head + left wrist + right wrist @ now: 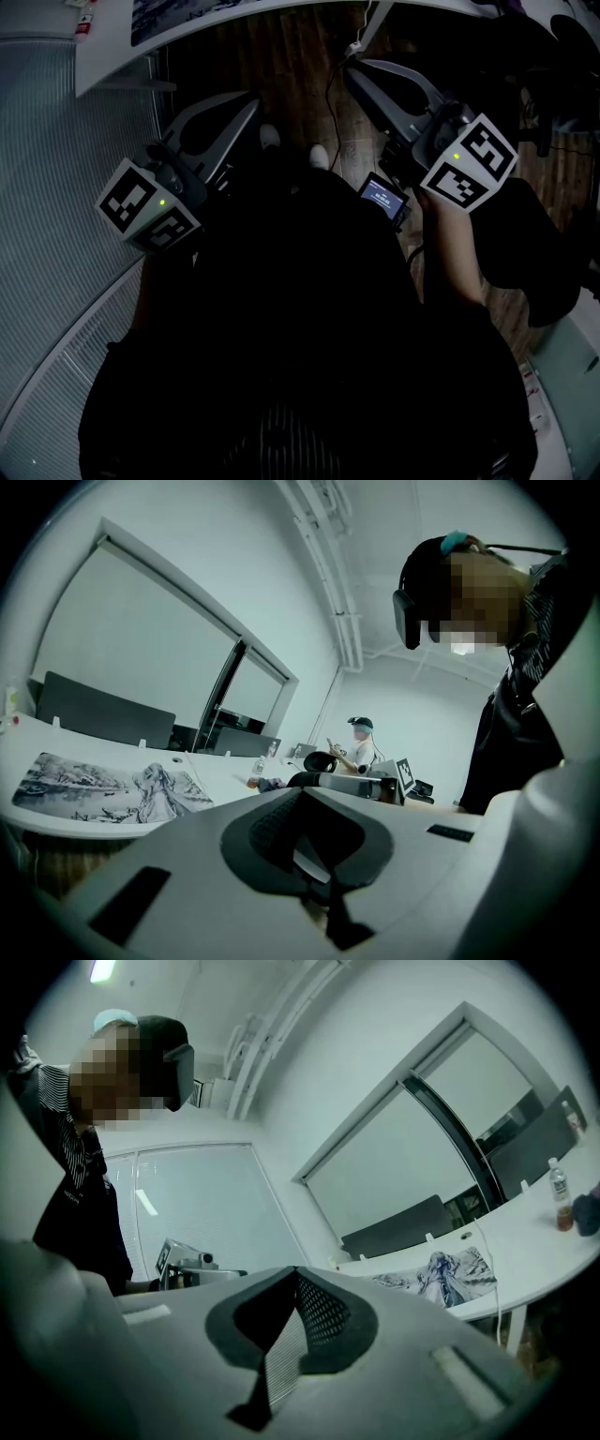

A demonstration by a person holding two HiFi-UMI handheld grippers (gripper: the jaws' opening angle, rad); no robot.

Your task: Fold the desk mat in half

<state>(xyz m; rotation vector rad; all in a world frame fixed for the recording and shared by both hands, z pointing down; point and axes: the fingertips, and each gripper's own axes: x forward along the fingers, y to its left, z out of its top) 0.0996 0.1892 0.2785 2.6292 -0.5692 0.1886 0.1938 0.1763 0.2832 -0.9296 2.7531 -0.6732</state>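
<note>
The desk mat [103, 789], printed with grey ink art, lies flat on a curved white table [225, 778]. It also shows in the right gripper view, desk mat [441, 1279], and as a strip at the head view's top, desk mat [178, 19]. Both grippers are held close to my body and well short of the table. My left gripper [246, 105] points toward the table edge with its jaws together and nothing between them. My right gripper [361, 75] is likewise shut and empty. Each gripper view shows closed jaws, left gripper [302, 794], right gripper [295, 1271].
A drink bottle [255, 772] and dark clutter stand on the table beyond the mat; a bottle [560, 1199] also shows at the right. Another person [359, 747] sits at the far side. Wooden floor [291, 66] and a cable lie below; a small screen device [382, 199] hangs by my right hand.
</note>
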